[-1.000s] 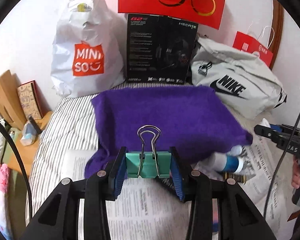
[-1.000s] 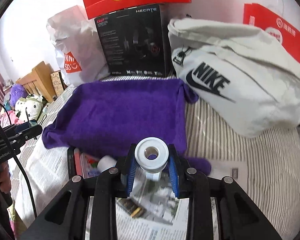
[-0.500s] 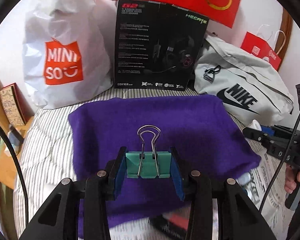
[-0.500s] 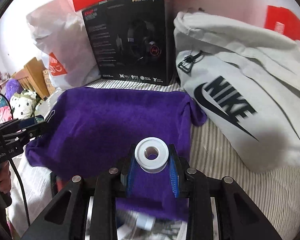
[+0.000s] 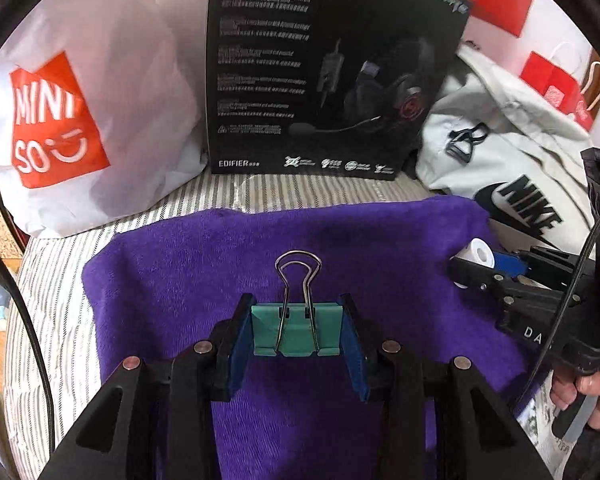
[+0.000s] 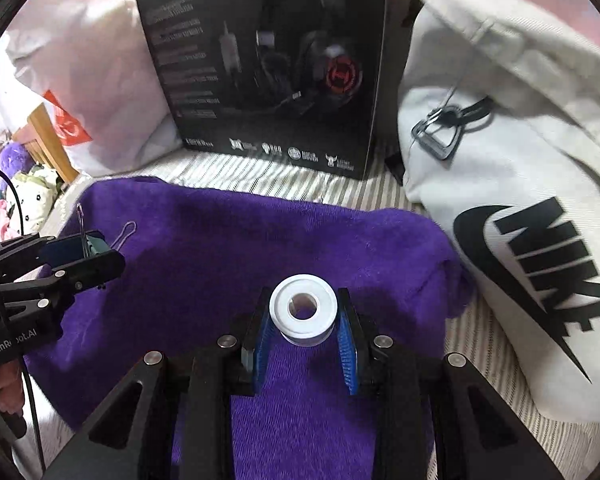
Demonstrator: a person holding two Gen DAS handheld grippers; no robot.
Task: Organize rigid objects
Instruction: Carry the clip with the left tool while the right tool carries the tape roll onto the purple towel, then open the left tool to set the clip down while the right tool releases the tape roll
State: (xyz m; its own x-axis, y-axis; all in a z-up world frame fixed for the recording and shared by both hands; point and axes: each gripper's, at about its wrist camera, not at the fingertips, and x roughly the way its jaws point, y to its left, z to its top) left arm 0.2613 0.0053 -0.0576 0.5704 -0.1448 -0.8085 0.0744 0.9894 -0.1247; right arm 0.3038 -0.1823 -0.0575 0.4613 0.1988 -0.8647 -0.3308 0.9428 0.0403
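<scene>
The left gripper (image 5: 297, 334) pinches a green clip (image 5: 297, 330) above the middle of the purple cloth (image 5: 204, 256) on the striped bed (image 5: 56, 280); the right gripper (image 6: 303, 330) pinches a white spool (image 6: 303, 309) over the cloth's right side, near the grey bag (image 6: 520, 184)

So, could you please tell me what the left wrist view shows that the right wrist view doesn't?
Only the left wrist view shows the red paper bag at the far right. Only the right wrist view shows the stuffed toys at the far left. Both show the purple towel, the headset box, the left claw shut on the binder clip and the right claw shut on the white roll.
</scene>
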